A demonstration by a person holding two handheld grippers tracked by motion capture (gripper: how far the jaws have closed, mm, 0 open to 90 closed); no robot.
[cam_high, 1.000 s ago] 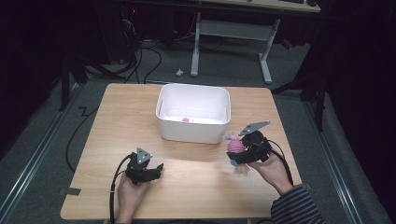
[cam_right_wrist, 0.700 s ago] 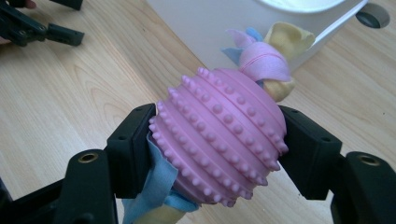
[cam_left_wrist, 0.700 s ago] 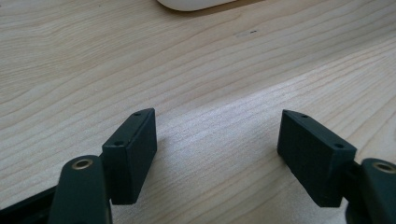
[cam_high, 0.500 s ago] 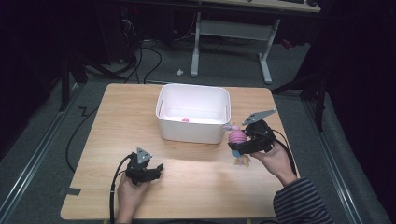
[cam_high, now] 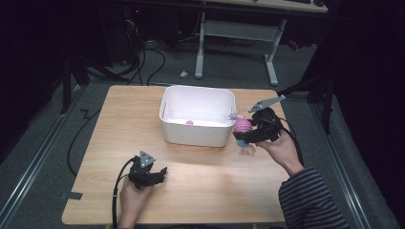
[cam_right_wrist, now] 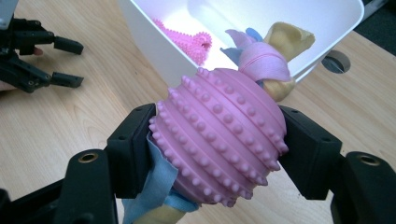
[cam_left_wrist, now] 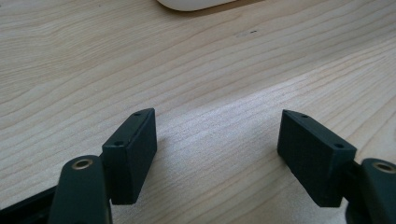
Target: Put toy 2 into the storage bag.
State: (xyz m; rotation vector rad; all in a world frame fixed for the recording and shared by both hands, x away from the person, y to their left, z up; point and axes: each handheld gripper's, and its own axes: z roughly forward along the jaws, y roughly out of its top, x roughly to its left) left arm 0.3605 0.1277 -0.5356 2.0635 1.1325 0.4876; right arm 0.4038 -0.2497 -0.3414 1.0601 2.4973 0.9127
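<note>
One knobbly pink oval toy [cam_right_wrist: 219, 135], seemingly rubber, cloth-tailed.

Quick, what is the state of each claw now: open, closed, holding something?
Left claw: open, nothing between its jaws, low over the table.
Right claw: closed on the pink knobbly toy, beside the white bin.

We noted a light wooden table [cam_high: 200, 191] bearing a white bin [cam_high: 196, 131], with a small pink spiked toy [cam_right_wrist: 187, 39] lying inside it. Beyond the table stood a grey desk frame [cam_high: 234, 33] amid floor cables [cam_high: 153, 57]
</note>
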